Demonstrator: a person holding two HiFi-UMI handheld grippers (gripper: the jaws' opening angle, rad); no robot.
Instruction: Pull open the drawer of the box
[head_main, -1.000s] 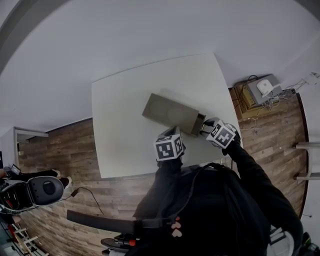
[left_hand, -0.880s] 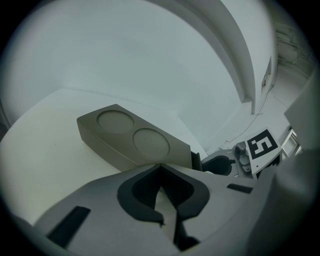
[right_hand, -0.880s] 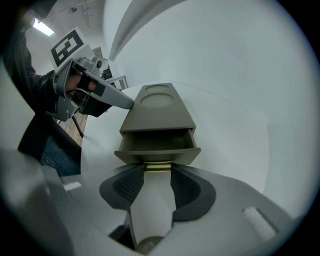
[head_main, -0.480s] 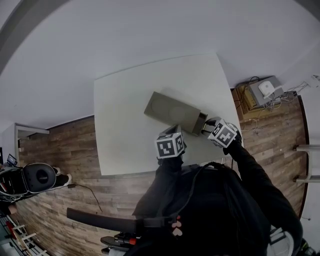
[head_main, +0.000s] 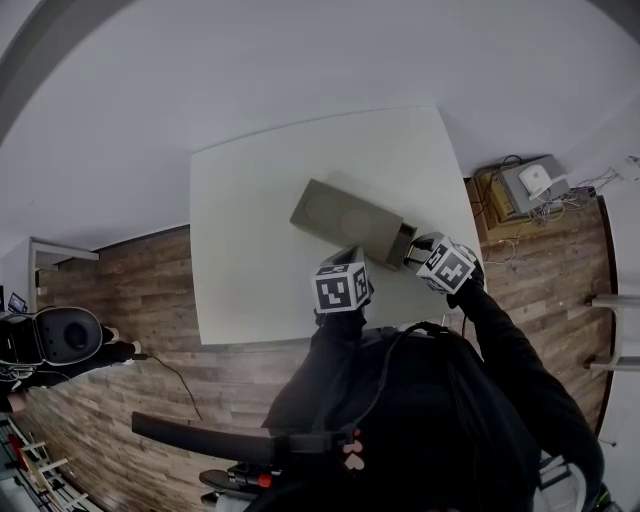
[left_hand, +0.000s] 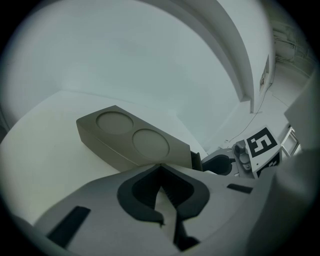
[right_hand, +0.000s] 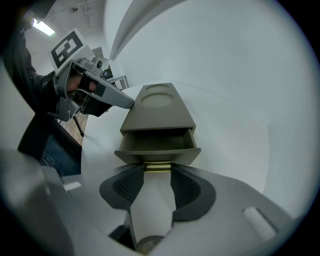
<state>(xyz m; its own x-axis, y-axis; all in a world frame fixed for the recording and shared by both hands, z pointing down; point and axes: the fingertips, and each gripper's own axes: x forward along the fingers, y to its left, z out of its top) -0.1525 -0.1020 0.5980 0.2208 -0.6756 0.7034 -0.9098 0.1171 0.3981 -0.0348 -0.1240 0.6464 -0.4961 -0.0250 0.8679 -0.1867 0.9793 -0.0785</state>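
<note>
A grey-olive box (head_main: 345, 215) with two round recesses on its top lies on the white table (head_main: 250, 230). Its drawer (right_hand: 157, 142) stands partly pulled out towards me and looks empty. My right gripper (right_hand: 158, 170) is shut on the drawer's brass handle (right_hand: 158, 166), with a pad at each end of the bar. My left gripper (left_hand: 160, 167) is shut with nothing in it. Its tip (right_hand: 127, 103) rests against the box's (left_hand: 130, 142) long side near the drawer end. In the head view the left gripper (head_main: 350, 258) and right gripper (head_main: 412, 255) flank the drawer end.
The box lies near the table's right front corner. Beyond the right edge a wooden crate (head_main: 525, 185) with white devices and cables stands on the plank floor. A round grey machine (head_main: 60, 335) is on the floor at far left.
Both grippers and the box stand as before. The round grey machine on the floor has slid further left.
</note>
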